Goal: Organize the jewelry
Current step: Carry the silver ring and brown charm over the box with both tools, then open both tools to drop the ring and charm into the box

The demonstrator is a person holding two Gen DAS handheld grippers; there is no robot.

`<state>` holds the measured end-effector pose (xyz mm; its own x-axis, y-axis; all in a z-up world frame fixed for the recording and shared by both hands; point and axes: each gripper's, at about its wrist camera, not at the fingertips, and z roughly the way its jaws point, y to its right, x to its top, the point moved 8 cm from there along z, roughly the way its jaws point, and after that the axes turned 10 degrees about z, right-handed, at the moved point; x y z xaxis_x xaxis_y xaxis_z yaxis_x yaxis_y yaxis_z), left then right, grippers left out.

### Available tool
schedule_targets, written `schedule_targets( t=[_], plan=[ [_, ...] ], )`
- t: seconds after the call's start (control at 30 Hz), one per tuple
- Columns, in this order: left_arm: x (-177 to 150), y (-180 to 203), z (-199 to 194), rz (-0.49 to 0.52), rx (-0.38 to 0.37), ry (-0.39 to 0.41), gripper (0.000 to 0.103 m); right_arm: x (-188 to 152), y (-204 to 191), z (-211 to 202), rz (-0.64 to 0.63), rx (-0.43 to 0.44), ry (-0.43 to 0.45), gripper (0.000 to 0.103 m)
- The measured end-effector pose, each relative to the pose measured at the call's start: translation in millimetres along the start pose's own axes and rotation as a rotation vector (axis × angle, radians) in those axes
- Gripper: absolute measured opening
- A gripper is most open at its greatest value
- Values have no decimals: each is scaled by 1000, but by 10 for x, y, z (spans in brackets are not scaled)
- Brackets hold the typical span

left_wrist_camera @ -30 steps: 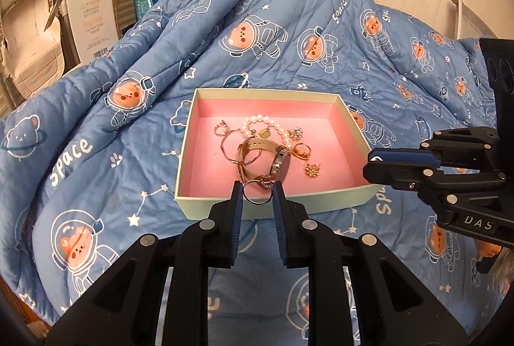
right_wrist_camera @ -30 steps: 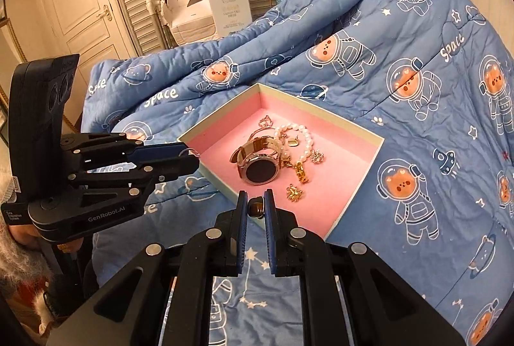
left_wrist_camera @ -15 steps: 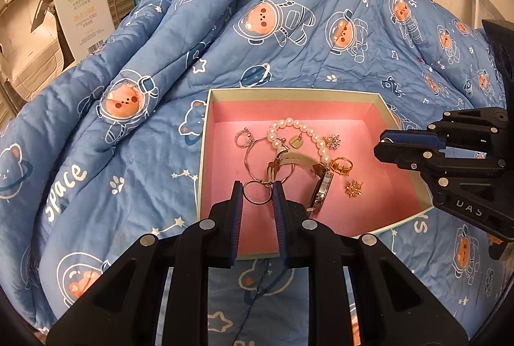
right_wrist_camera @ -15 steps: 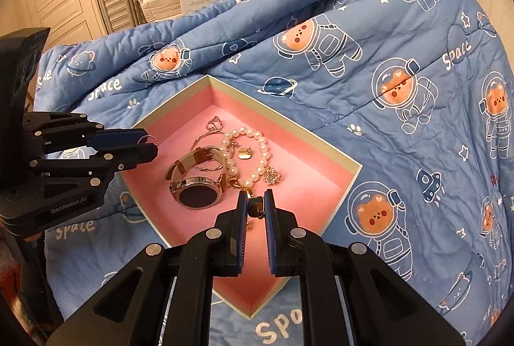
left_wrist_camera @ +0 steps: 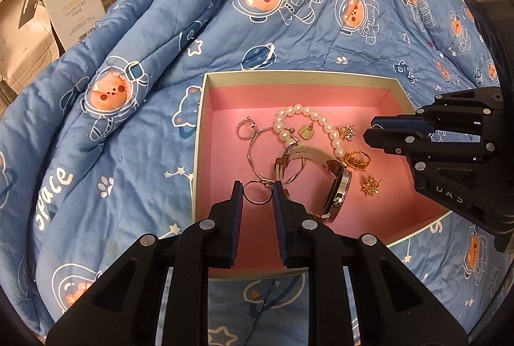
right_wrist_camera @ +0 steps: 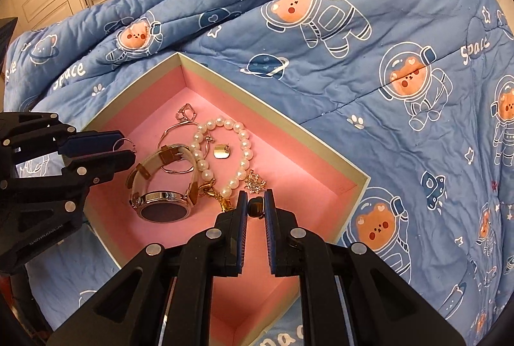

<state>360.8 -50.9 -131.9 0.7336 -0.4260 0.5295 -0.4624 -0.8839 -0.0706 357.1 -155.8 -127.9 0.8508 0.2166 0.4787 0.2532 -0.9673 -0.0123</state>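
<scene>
Blue space-bear quilt (left_wrist_camera: 135, 108) under pink-lined box (left_wrist_camera: 289, 77). Left gripper (left_wrist_camera: 257, 195) pinches silver hoop ring (left_wrist_camera: 256, 192) over the box's near-left floor; right gripper (right_wrist_camera: 256, 207) clamps a small dark ring (right_wrist_camera: 256, 207). Lower before releasing, clear of watch (right_wrist_camera: 163, 207) and pearl bracelet (right_wrist_camera: 225, 124) ahead.

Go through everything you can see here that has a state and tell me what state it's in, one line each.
Left tool: shut on a thin silver ring, over the box.
Right tool: shut on a small dark ring, over the box.
Pink-lined box: open, no lid.
Watch: lying in the box, strap fastened.
Pearl bracelet: closed loop, in the box.
</scene>
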Motion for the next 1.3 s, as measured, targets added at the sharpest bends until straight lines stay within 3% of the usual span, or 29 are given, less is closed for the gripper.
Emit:
schedule_targets(
  t=[0.37, 0.67, 0.73, 0.83, 1.03, 1.13, 1.3],
  plan=[
    [25, 6, 96, -7, 2, -30, 19, -23, 63, 209, 32, -2, -87, 10],
    [61, 21, 122, -3, 8, -33, 20, -28, 50, 250, 22, -9, -87, 11],
    [62, 22, 118, 2, 15, -33, 20, -25, 52, 252, 19, -7, -84, 14],
    [60, 12, 95, -1, 21, -29, 21, -10, 42, 211, 3, -10, -60, 30],
    [91, 25, -35, 5, 38, 9, 41, 33, -3, 78, -32, -38, -11, 39],
    [102, 47, -162, 20, 67, 46, 64, 57, 11, -13, -43, -60, 28, 48],
    [84, 129, -404, 47, 87, 109, 73, 26, 56, -250, -36, -70, 91, 64]
  ],
)
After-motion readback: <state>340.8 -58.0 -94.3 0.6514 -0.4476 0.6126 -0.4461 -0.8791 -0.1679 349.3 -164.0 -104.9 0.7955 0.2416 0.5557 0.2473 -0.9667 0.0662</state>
